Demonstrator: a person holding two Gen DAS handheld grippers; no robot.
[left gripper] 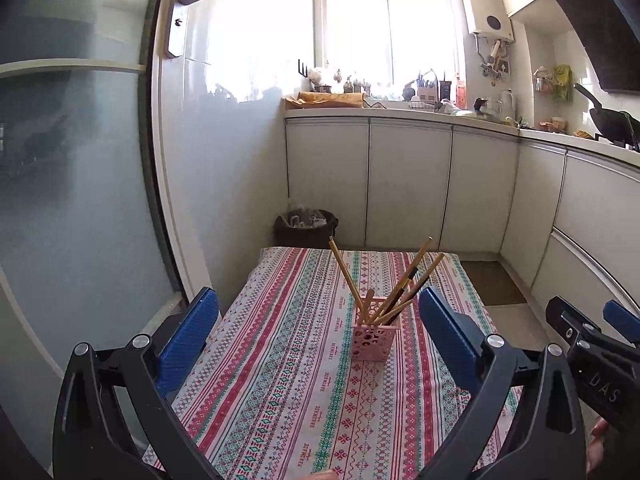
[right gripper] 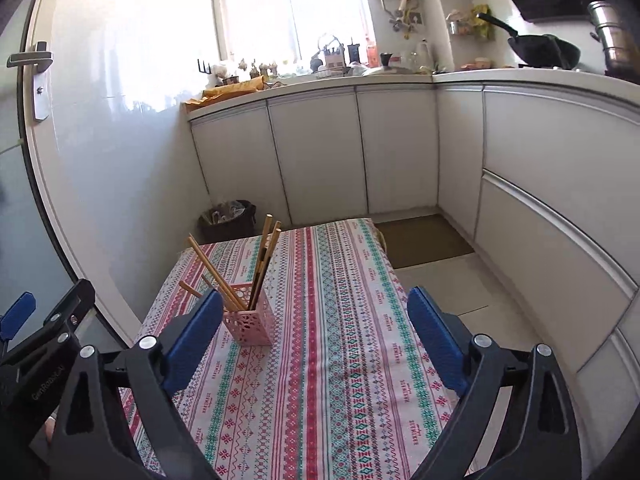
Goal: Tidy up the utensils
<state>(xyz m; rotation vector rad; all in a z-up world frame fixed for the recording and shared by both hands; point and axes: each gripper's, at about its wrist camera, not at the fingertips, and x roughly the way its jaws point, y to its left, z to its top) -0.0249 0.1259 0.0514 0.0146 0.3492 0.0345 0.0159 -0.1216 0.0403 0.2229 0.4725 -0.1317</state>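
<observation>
White cabinets (left gripper: 408,184) line the kitchen's far and right walls, a bright window (left gripper: 384,20) above them. Nearer, a small counter (left gripper: 280,380) carries a striped, patterned cloth.

Holder (left gripper: 371,339): pink, perforated, square, upright on the cloth, toward the counter's far half. It stands alone; nothing else lies on the cloth.

Chopsticks (left gripper: 400,288): several wooden ones stand in the holder, splayed. One leans left, the others lean right, and a short one sits low at the rim. Some have dark lower sections.

Left claw (left gripper: 320,328): released, blue pads wide apart, nothing between them. It hangs above the counter's near half, with the holder seen between its fingers but well beyond them.

Right claw (right gripper: 316,328): released, pads equally wide, gripping nothing. It hangs to the right of the holder; in its own view the holder shows just past the left pad (right gripper: 192,340), apart from it.

Bin (left gripper: 305,229): dark, on the floor beyond the counter's far end, against the wall.

Wok (right gripper: 544,50): black, on the worktop at right.
</observation>
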